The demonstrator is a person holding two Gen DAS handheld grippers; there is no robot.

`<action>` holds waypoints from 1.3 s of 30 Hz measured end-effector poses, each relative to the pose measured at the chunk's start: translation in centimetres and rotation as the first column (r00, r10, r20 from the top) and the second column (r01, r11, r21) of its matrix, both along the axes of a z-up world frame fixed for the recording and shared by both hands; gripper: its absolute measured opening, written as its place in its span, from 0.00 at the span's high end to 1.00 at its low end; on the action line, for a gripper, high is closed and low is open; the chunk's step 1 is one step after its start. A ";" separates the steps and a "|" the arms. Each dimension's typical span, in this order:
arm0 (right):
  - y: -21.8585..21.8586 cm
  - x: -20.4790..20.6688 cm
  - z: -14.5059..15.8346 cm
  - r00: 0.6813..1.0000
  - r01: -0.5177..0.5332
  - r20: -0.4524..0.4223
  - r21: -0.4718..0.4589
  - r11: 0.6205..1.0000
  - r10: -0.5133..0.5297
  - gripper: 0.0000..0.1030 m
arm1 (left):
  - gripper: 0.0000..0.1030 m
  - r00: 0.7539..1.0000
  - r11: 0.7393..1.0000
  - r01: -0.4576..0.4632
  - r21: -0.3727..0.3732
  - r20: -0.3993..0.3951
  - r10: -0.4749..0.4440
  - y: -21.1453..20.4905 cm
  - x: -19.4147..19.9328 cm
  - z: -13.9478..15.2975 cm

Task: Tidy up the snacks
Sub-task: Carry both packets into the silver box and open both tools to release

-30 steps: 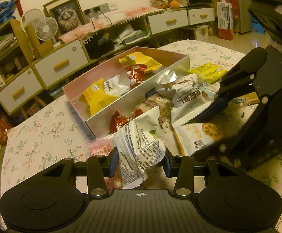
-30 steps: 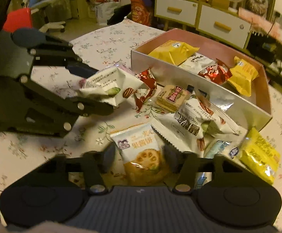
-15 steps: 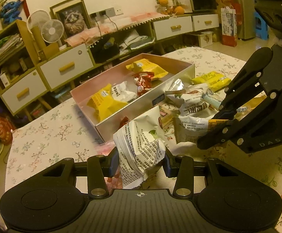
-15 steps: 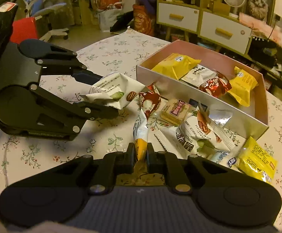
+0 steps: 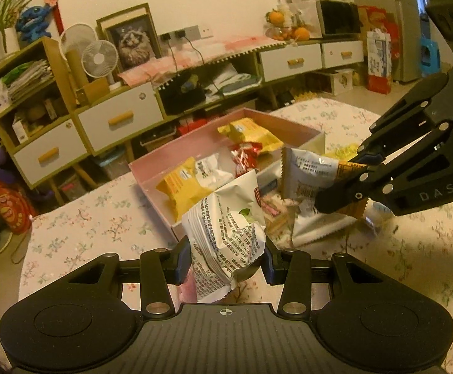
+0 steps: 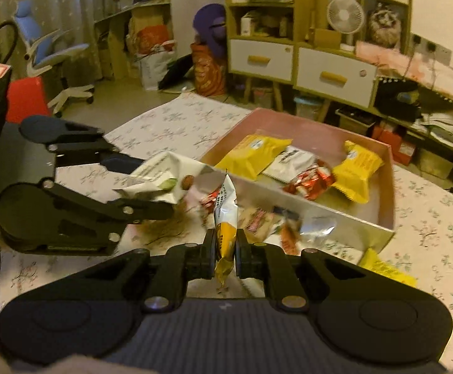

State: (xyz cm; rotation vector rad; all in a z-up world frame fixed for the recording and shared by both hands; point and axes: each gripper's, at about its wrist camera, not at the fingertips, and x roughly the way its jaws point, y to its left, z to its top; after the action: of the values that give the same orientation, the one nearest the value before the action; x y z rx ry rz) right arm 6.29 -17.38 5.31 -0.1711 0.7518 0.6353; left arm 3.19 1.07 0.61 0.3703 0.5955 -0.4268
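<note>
right hand-held gripper (image 6: 225, 251) has just pinched and lifted an orange snack packet (image 6: 225, 218); left hand-held gripper (image 5: 223, 260) still pinches a white packet (image 5: 226, 227), both ready for the box (image 6: 335, 215).

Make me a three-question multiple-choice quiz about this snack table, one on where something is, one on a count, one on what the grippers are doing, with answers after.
1. Where do the two yellow packets lie?
A. Inside the pink box
B. On the floor
C. On the blue chair

2. How many red-wrapped snacks lie in the box between the yellow packets?
A. One
B. Four
C. None

3. What is the right gripper doing?
A. Standing open and empty
B. Clamped on a white and orange packet
C. Holding the box by its rim

Answers:
1 A, both yellow packets sit within the box walls in the right wrist view.
2 A, a single red wrapper shows beside the white packet there.
3 B, the packet's orange end is pinched between the jaws, while the left gripper holds a white printed packet.
</note>
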 end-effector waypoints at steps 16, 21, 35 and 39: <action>-2.5 5.9 0.1 0.970 0.240 0.031 0.007 0.971 -0.240 0.90 | 0.60 0.995 0.996 -0.073 -0.057 -0.072 0.069 -2.4 6.8 0.9; -2.8 8.2 -0.6 0.970 0.241 -0.009 0.025 0.970 -0.241 0.90 | 0.60 0.986 0.992 -0.092 -0.081 -0.149 0.079 -3.0 10.1 0.9; -2.5 10.7 -2.9 0.963 0.260 -0.057 -0.052 0.964 -0.263 0.90 | 0.60 0.966 0.992 -0.112 -0.060 -0.242 0.094 -4.8 14.8 -1.4; -2.5 10.8 -3.1 0.955 0.289 -0.043 -0.075 0.954 -0.293 0.90 | 0.59 0.964 0.992 -0.119 -0.031 -0.242 0.108 -5.5 15.5 -2.0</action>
State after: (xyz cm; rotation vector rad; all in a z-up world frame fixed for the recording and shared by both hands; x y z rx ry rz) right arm 17.05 -19.88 2.18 -0.1031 0.8323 0.3346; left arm 18.69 -4.44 -1.42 0.2409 0.8376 -0.3767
